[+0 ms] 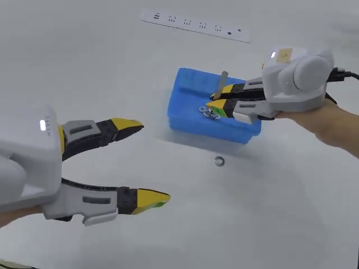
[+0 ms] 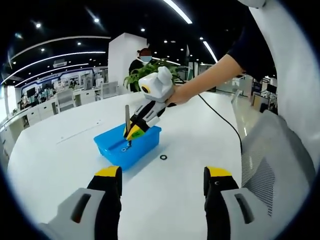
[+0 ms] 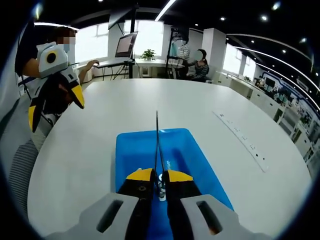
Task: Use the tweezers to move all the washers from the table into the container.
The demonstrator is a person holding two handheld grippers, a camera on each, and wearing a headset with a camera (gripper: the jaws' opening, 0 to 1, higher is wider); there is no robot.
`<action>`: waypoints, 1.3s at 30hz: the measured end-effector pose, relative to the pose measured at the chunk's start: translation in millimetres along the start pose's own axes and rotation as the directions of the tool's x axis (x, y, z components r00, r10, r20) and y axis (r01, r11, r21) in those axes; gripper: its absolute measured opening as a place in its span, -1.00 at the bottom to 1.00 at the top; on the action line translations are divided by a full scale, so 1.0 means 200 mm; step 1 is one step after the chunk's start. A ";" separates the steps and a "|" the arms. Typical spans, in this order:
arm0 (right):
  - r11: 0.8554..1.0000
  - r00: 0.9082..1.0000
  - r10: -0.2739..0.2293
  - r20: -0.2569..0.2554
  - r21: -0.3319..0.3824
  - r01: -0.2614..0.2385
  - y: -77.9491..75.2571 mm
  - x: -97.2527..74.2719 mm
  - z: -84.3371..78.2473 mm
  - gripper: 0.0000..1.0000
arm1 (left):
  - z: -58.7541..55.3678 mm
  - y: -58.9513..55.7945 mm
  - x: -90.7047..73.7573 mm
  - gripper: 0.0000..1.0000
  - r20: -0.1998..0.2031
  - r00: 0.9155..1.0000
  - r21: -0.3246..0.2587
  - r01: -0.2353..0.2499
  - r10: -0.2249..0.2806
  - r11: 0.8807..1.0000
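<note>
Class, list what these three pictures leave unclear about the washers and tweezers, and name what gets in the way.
1. Head view: how many washers lie in the blue container; tiny, bunched, partly behind the right tongs.
2. Right gripper view: whether the tweezers grip a washer; tips too thin.
3. Left gripper view: the container's contents; too small.

White table [image 1: 84, 67], matte top. Power strip [image 1: 194, 26] lies flat toward the far side, sockets up. Grey mesh chair [image 2: 272, 165] just beside the table edge. Background is open office: potted plant [image 3: 148, 53], monitor [image 3: 125, 44] near it, white pillar [image 2: 122, 55], rows of desks [image 2: 65, 97], ceiling strip lights [image 2: 176, 10]. Seated person [image 3: 202, 67] at a far desk.
</note>
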State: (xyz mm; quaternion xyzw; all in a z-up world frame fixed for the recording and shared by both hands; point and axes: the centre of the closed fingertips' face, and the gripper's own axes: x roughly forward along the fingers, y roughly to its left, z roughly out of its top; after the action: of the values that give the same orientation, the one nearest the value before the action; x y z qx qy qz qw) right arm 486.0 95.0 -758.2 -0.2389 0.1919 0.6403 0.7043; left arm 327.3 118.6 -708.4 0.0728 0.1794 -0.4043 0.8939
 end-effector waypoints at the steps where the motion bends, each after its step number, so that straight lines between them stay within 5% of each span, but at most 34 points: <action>1: 1.000 1.000 0.005 -0.001 0.004 -0.005 0.00 0.00 0.00 -0.81 | 0.00 0.00 0.00 0.43 -0.004 1.000 -0.001 -0.003 0.003 1.000; 17: 1.000 1.000 0.005 -0.014 0.021 -0.005 0.00 0.00 -0.04 -0.79 | 0.00 -0.03 -0.02 0.43 0.014 1.000 -0.031 -0.020 0.021 0.999; 26: 1.000 1.000 0.009 -0.013 0.028 -0.009 0.01 -0.01 -0.03 -0.78 | -0.01 -0.04 -0.02 0.44 -0.010 1.000 -0.014 -0.010 0.010 1.000; 39: 0.997 0.997 -0.026 0.073 0.074 0.021 -0.05 -0.03 0.06 -0.85 | 0.00 -0.02 -0.02 0.44 -0.005 1.000 -0.014 -0.018 0.018 1.000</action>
State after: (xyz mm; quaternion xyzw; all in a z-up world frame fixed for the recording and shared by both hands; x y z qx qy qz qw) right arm 494.1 96.0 -743.8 -0.1912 0.1860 0.6329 0.7268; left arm 320.8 118.6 -706.7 0.0692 0.1836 -0.3946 0.8976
